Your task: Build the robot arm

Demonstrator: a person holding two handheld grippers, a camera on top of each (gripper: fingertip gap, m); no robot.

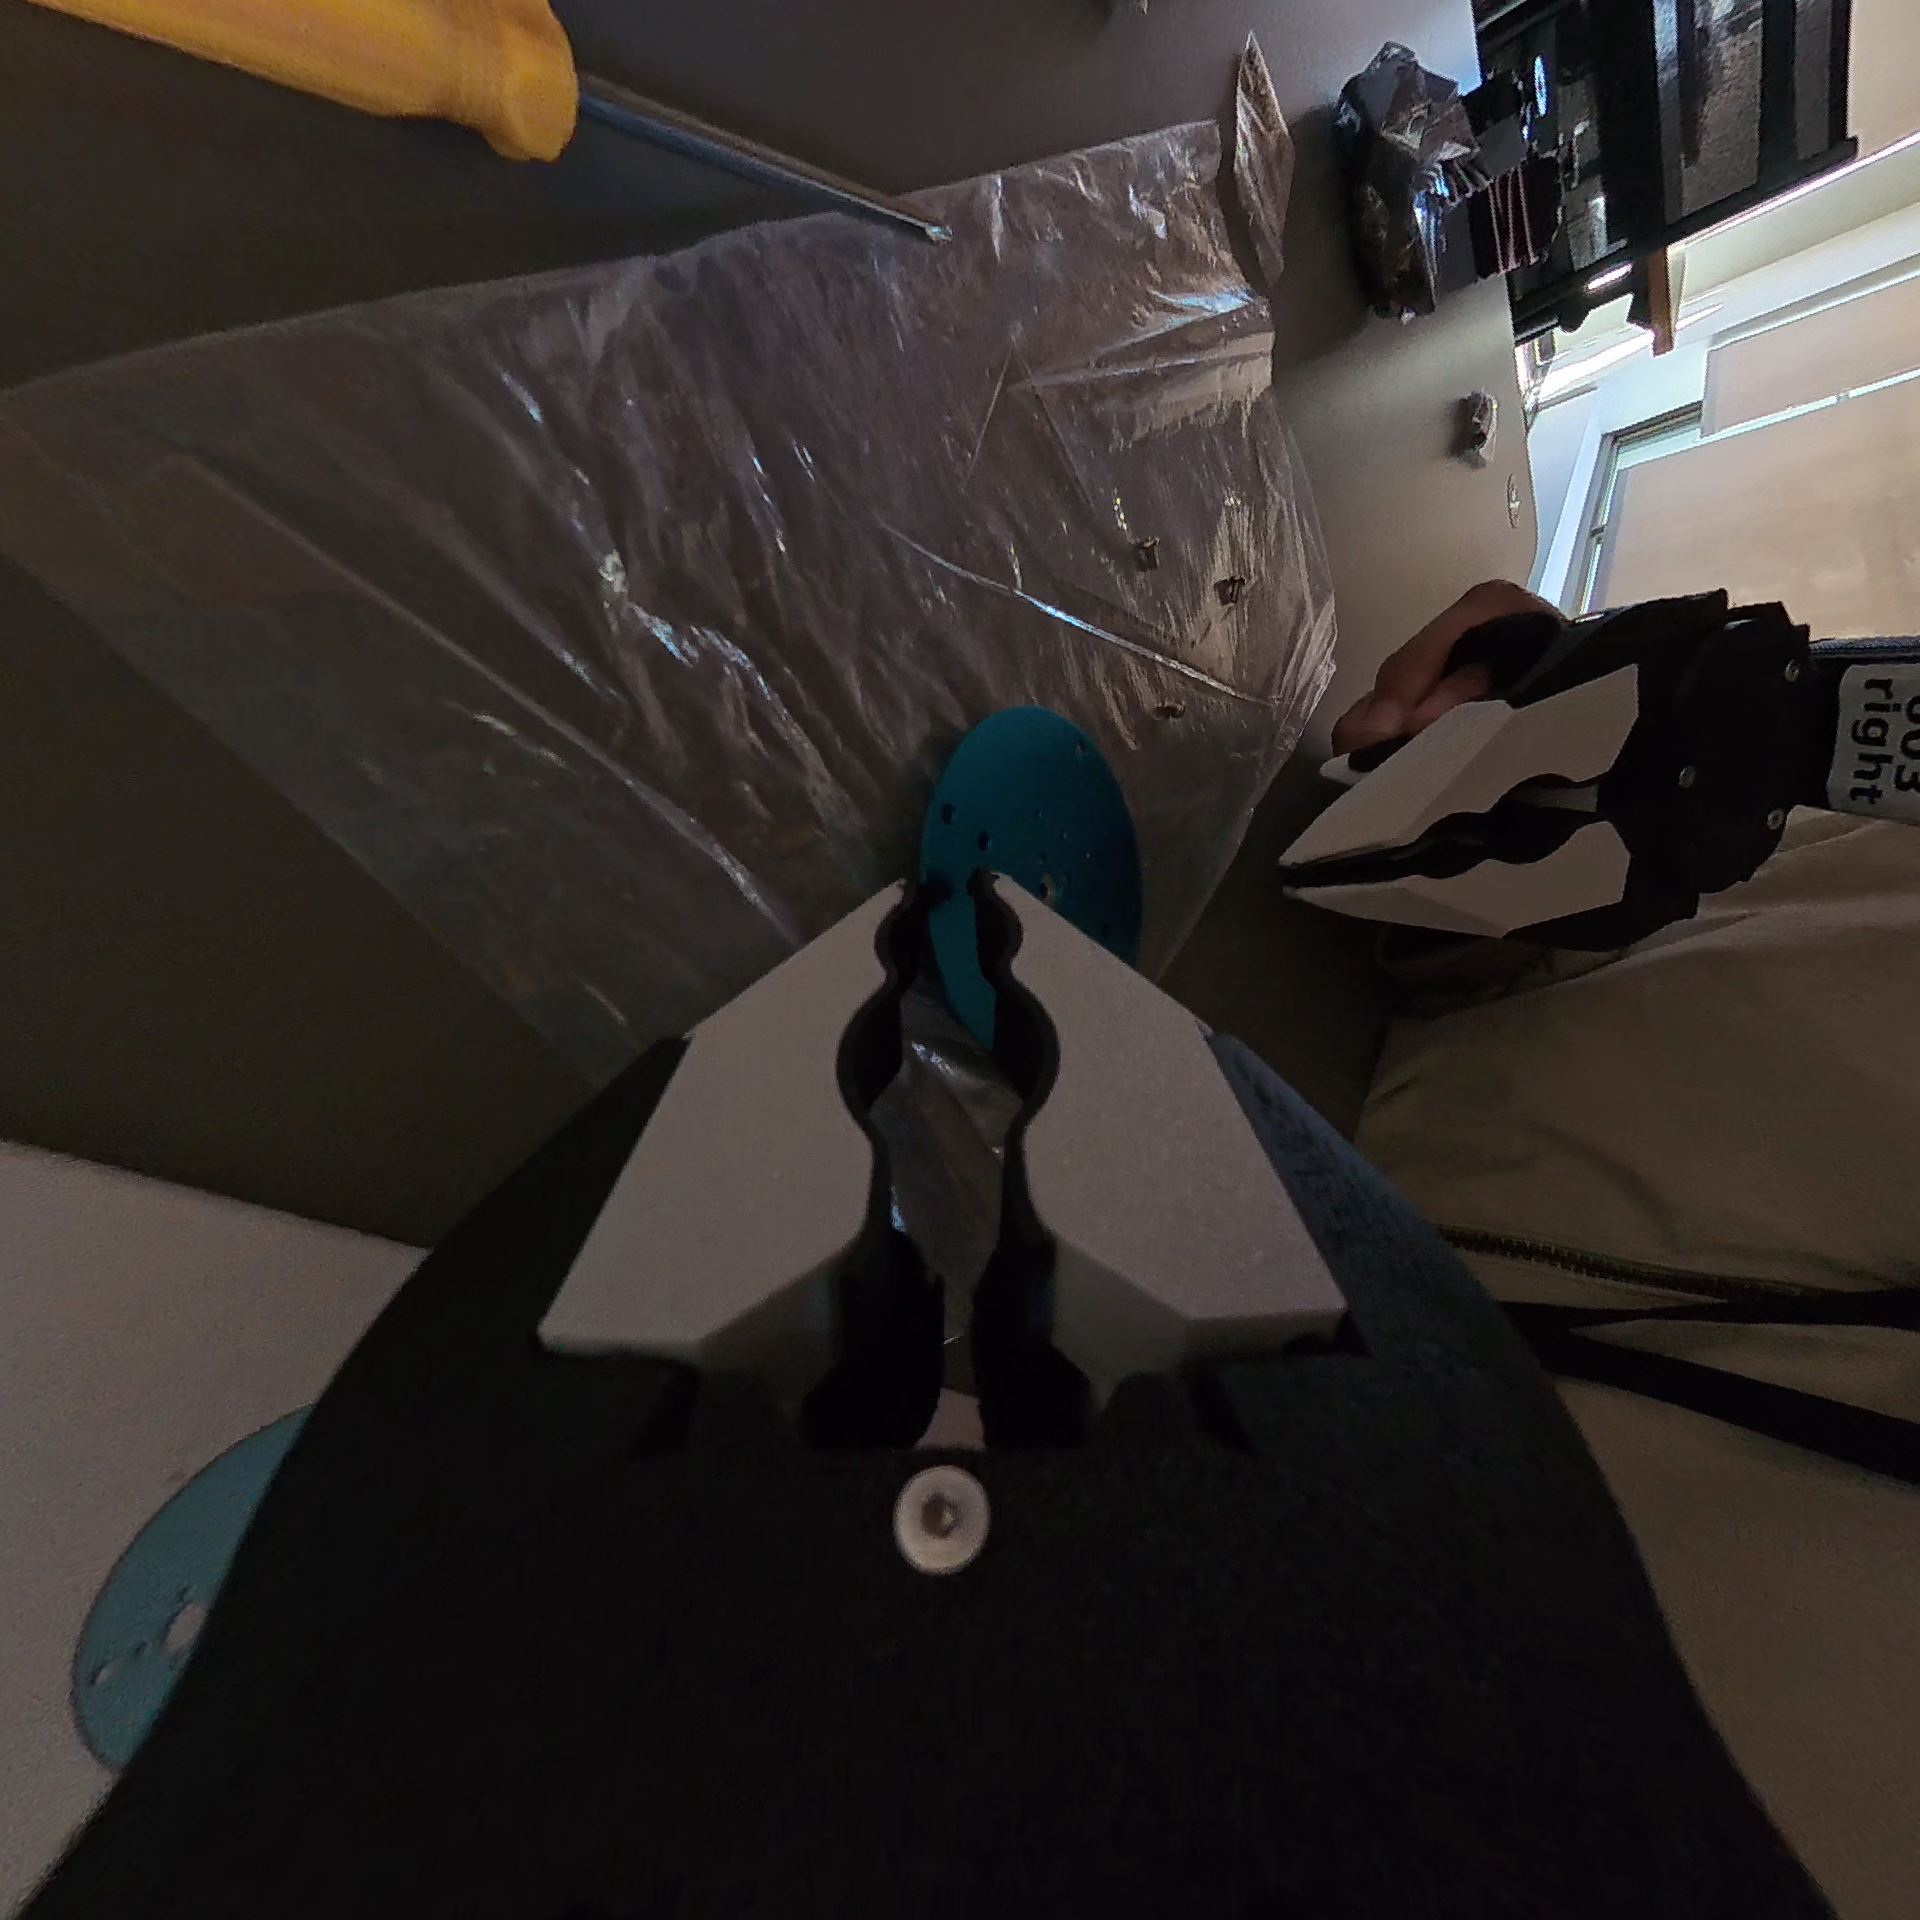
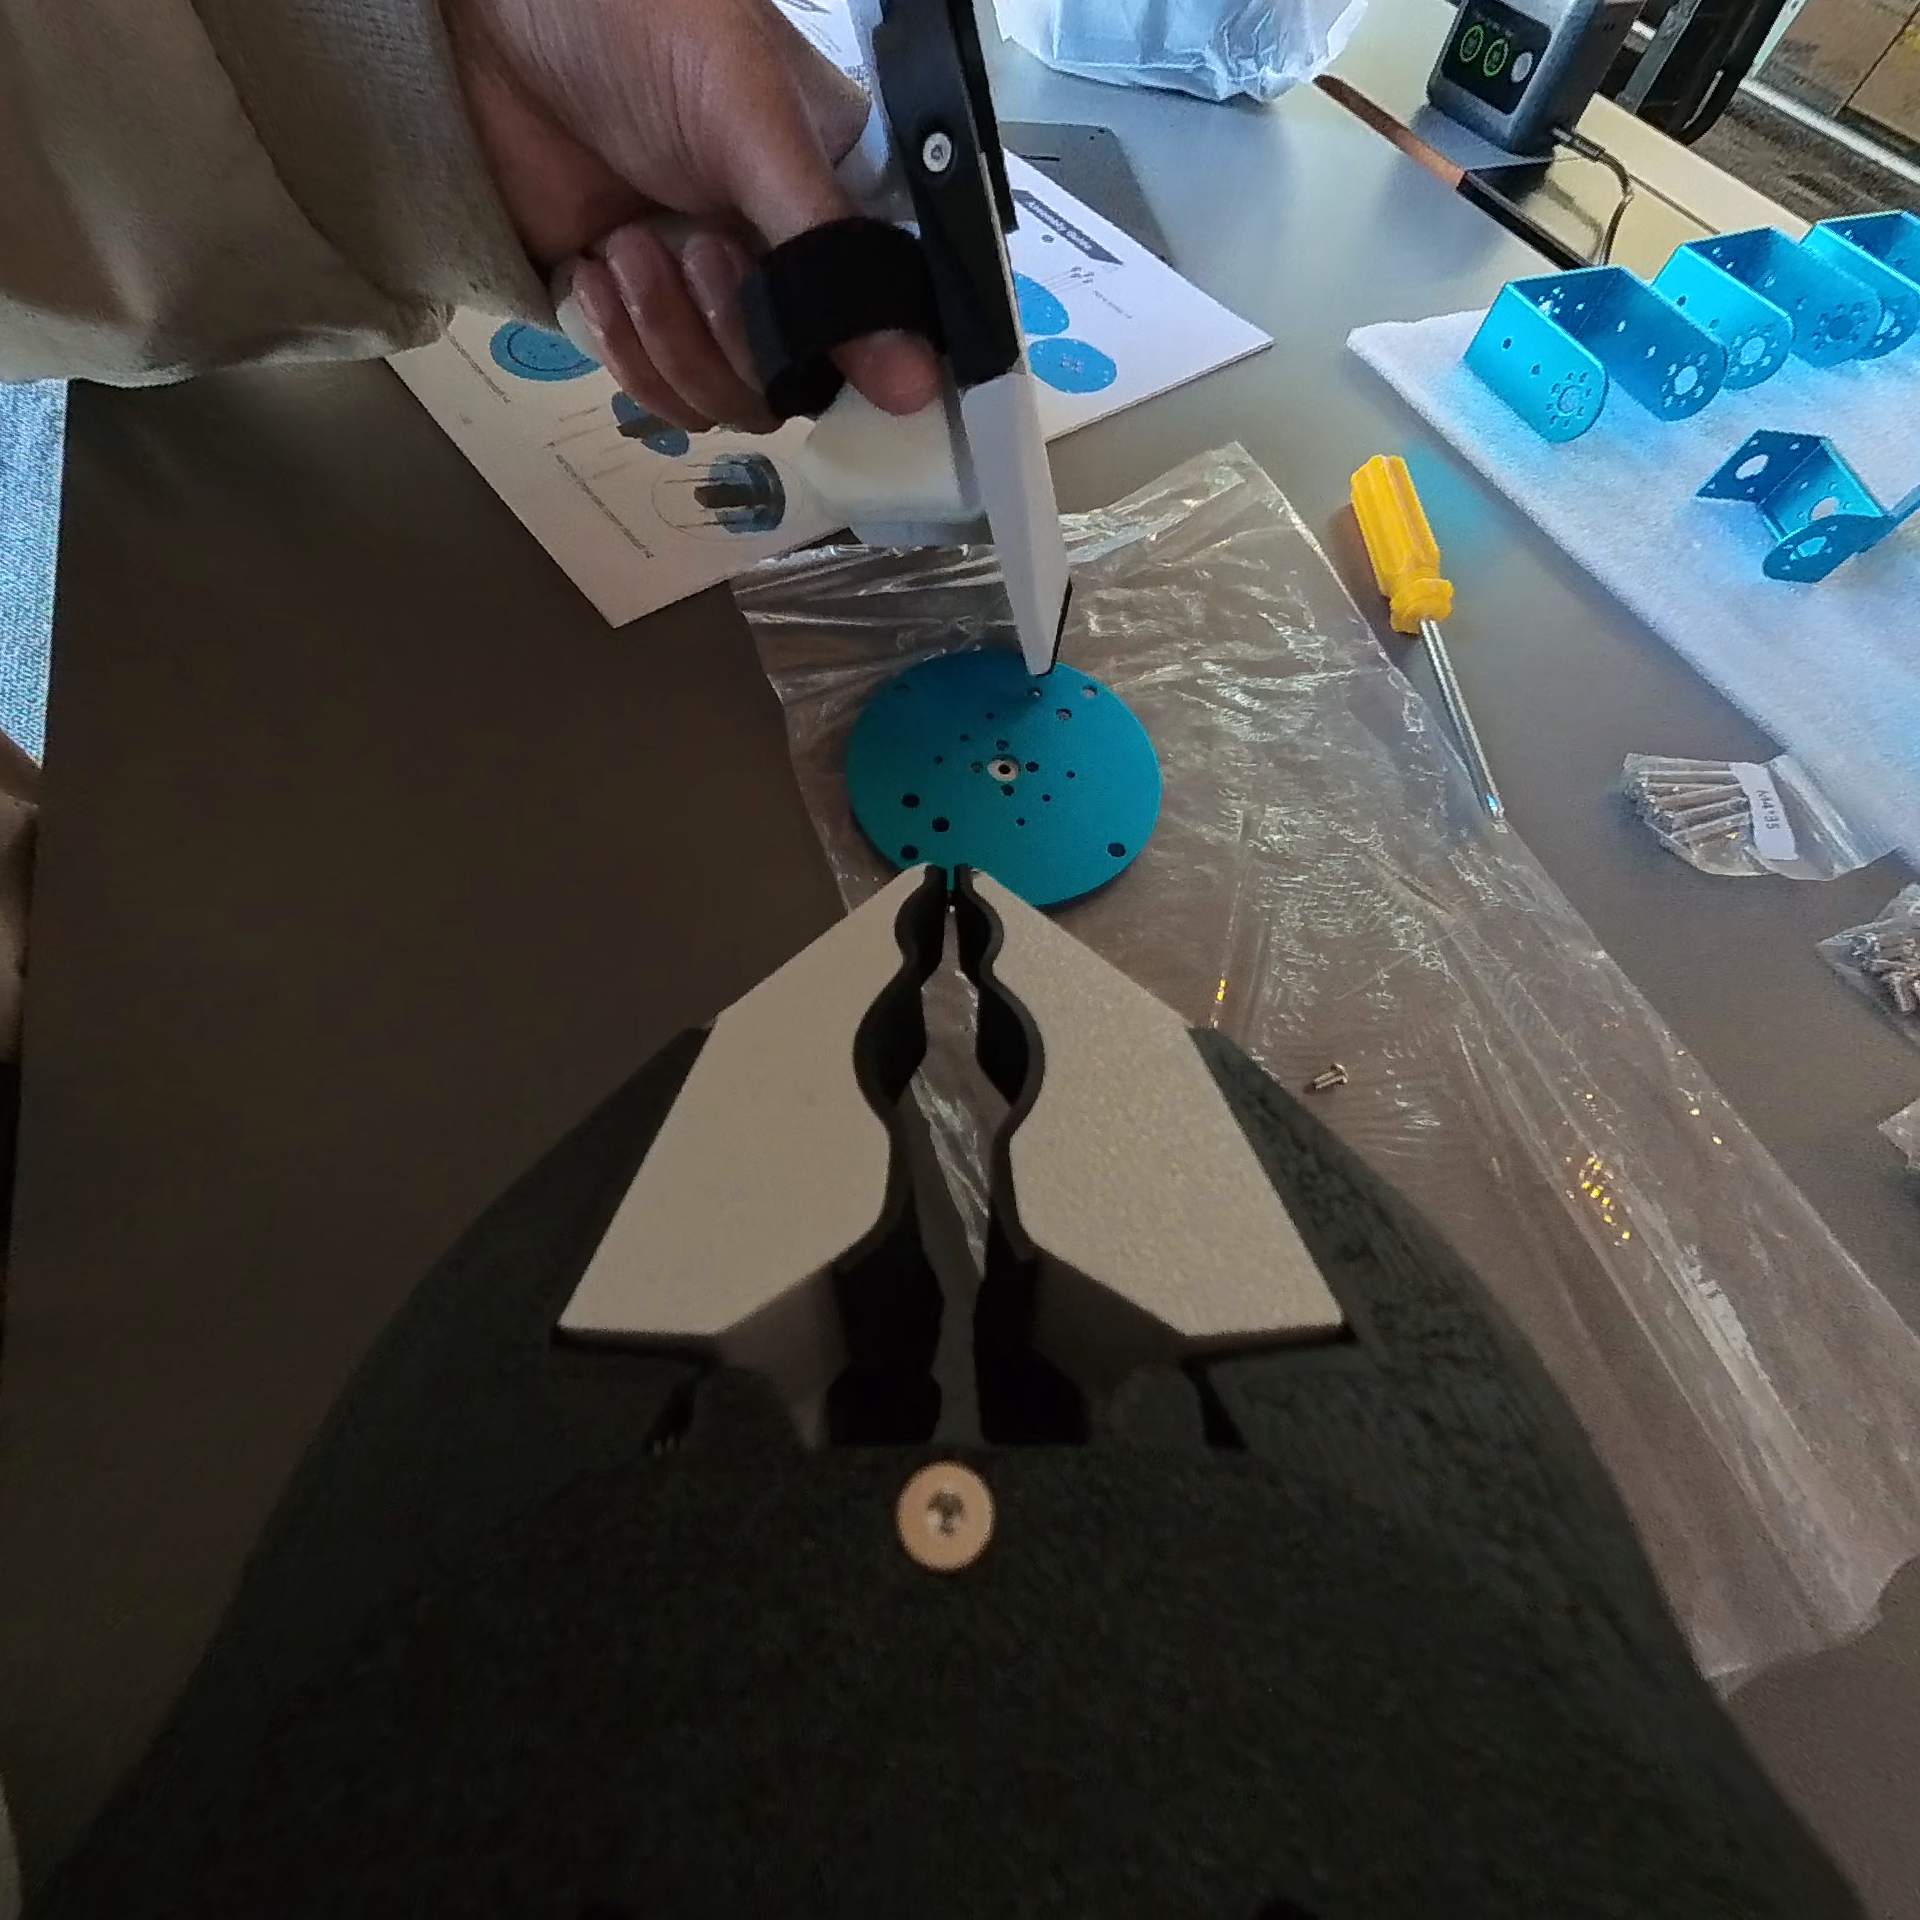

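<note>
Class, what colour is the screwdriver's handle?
Yellow; the screwdriver shows best in the right wrist view.

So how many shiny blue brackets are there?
4 blue brackets on the white foam sheet: three in a row, a smaller one nearer. More may hide past the edge.

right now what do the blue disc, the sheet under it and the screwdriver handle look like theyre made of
Blue disc: probably anodised metal, a thin flat plate with a matte blue finish and cleanly drilled holes.
Clear sheet: thin plastic film, transparent, crinkled, with glossy glints.
Screwdriver handle: likely hard plastic, glossy yellow, slightly translucent and fluted; its shaft looks like bare steel.
</note>
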